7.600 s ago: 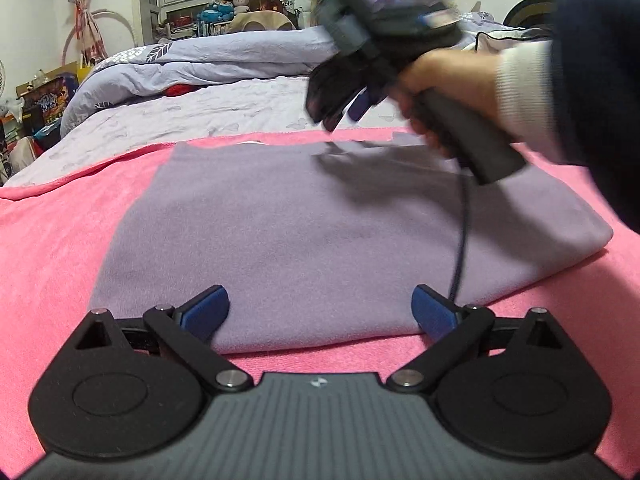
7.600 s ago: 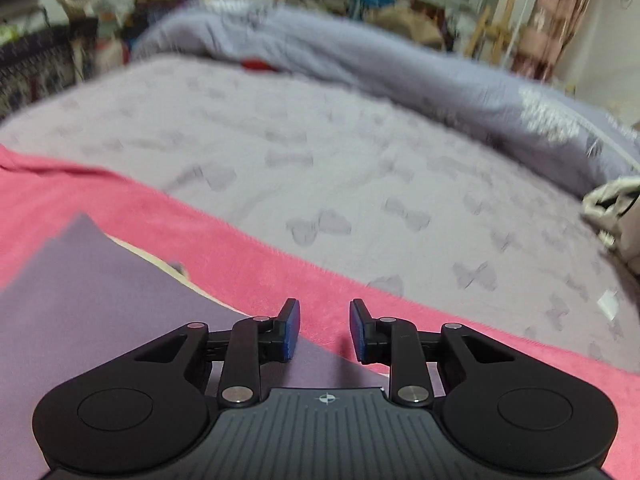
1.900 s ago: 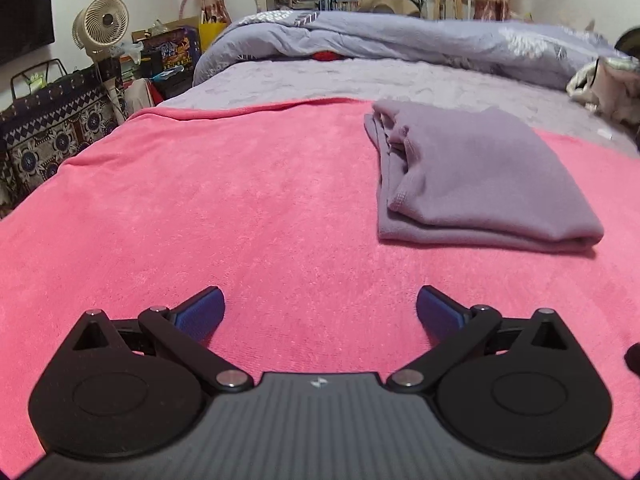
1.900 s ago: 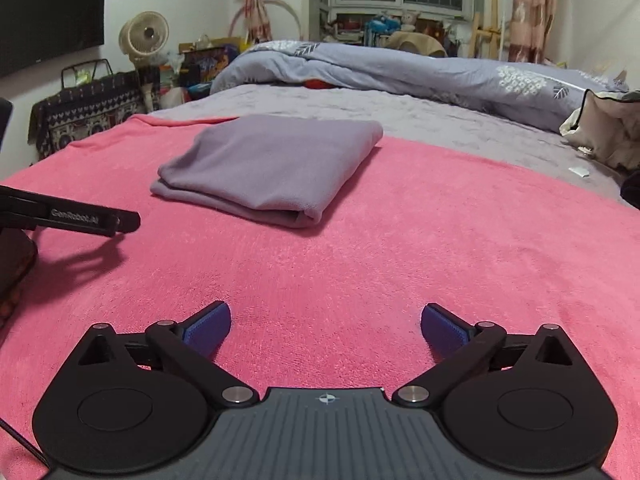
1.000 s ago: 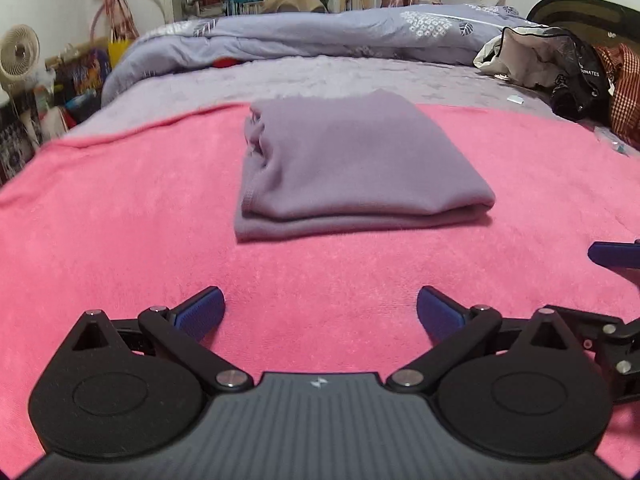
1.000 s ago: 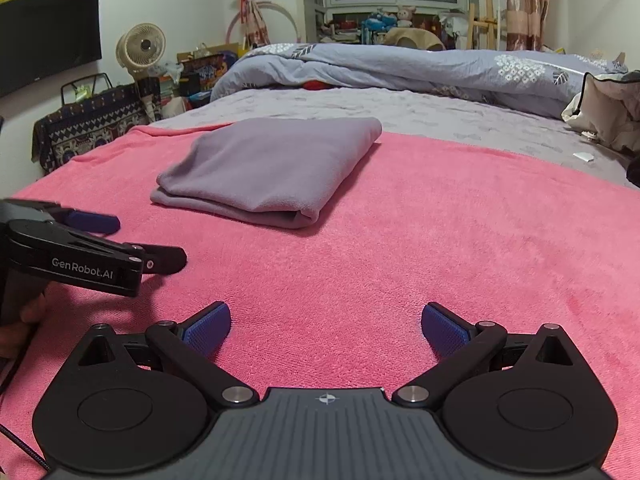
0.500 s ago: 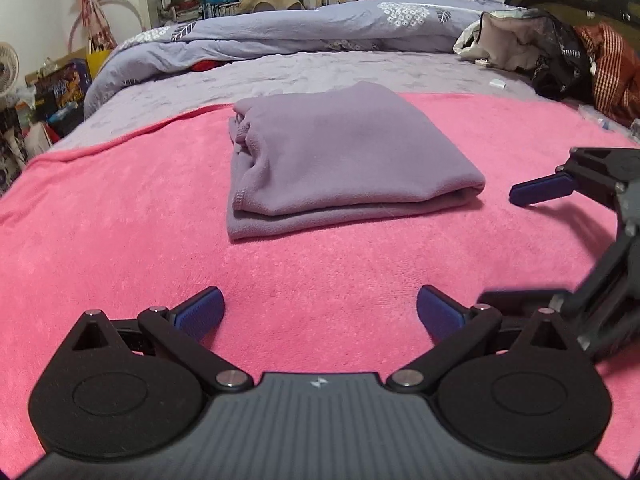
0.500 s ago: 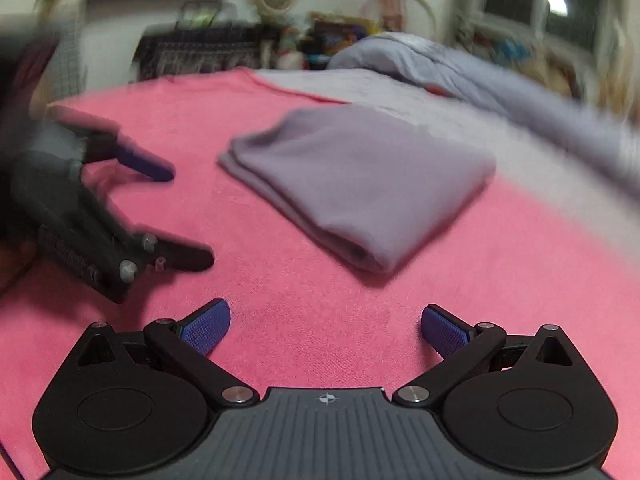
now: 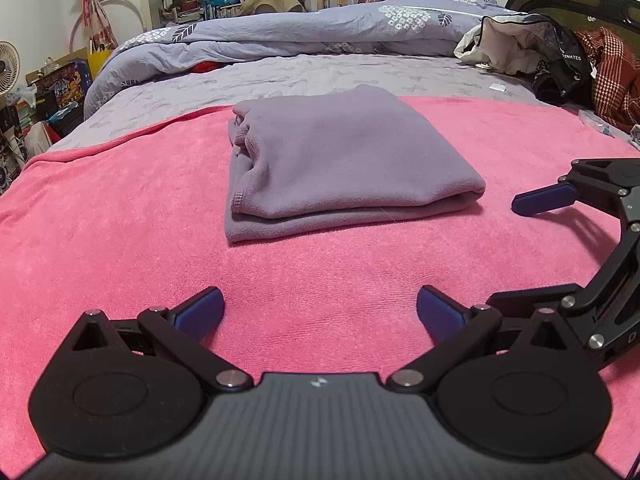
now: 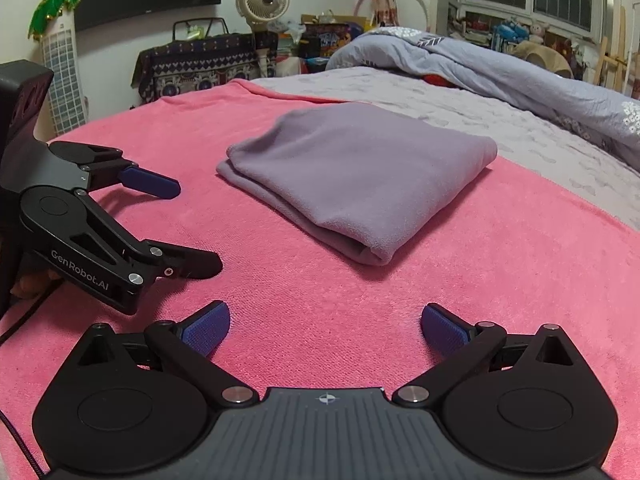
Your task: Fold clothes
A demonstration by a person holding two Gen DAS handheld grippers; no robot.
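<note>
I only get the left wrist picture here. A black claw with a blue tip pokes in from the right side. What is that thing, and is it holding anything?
Observer: That is the right gripper. Its own camera shows both blue fingers spread wide with only the pink blanket between them, so it holds nothing.
Operator: And the claw I am looking through?
Observer: From the right wrist view, the left gripper is open too, and its side reads GenRobot.AI.
Operator: Is the purple cloth folded on the far side as well?
Observer: The folded purple garment shows a smooth rounded fold along its near corner there, lying flat.
Operator: Anything behind me on the left?
Observer: A white fan stands by the wall.
</note>
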